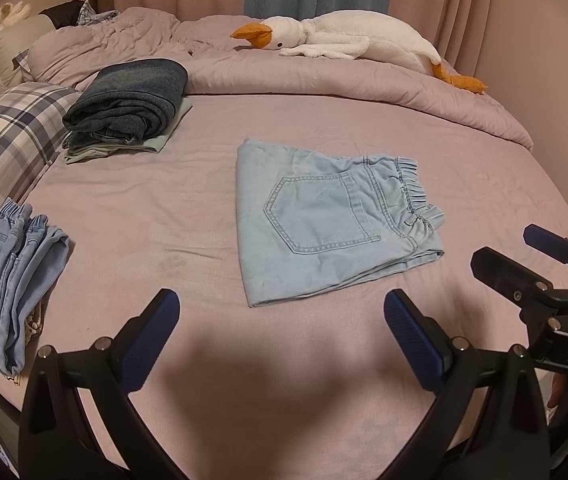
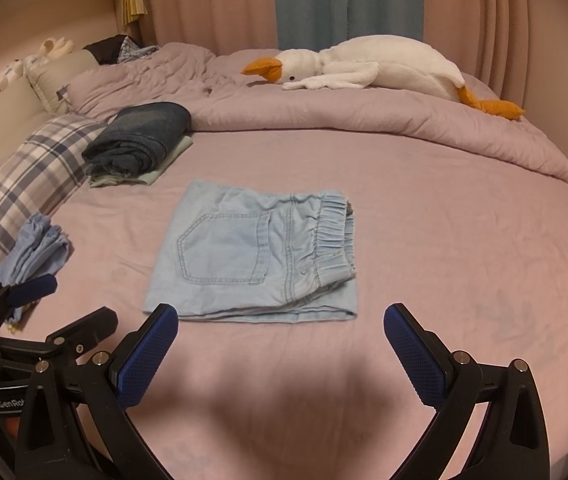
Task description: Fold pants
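Light blue denim pants (image 1: 324, 220) (image 2: 255, 256) lie folded into a flat rectangle on the mauve bed sheet (image 1: 131, 216) (image 2: 464, 240), back pocket up, elastic waistband to the right. My left gripper (image 1: 281, 304) hovers open just short of the near edge of the pants, nothing between its fingers. Also open and empty, my right gripper (image 2: 279, 316) hangs over the near edge of the pants. Each gripper shows at the side of the other's view, the right gripper (image 1: 532, 252) and the left gripper (image 2: 43, 300).
A stack of folded dark jeans (image 1: 127, 108) (image 2: 139, 140) sits at the back left beside a plaid pillow (image 1: 11, 136) (image 2: 23, 184). Another pair of light jeans (image 1: 11, 284) (image 2: 31, 256) lies at the left edge. A plush goose (image 1: 356, 40) (image 2: 376, 66) rests on the bunched duvet behind.
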Motion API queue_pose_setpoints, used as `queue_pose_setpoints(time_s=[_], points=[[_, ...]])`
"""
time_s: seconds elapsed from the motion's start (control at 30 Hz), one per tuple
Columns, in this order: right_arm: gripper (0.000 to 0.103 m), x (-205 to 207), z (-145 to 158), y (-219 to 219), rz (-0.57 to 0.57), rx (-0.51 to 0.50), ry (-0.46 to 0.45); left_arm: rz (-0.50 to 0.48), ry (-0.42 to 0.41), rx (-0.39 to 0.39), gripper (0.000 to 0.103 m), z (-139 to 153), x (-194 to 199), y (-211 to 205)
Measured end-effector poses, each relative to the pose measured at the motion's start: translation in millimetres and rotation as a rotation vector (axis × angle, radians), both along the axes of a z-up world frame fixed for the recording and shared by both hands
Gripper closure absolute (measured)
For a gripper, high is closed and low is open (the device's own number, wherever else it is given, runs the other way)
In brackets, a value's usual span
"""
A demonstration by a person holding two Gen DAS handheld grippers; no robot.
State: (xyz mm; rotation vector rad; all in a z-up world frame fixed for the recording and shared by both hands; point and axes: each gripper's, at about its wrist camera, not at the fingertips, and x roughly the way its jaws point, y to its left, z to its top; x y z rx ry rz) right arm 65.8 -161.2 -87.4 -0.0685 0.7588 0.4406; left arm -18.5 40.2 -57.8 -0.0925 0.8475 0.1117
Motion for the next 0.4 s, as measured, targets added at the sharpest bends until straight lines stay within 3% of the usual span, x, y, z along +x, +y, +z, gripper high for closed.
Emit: queue_pose_setpoints(time_s=[0.4], points=[[0.001,-0.5,0.3,0.2,-0.001,0.000,-0.001,0.001,-0.005,-0.002,0.001,1.5,0.1,1.4]])
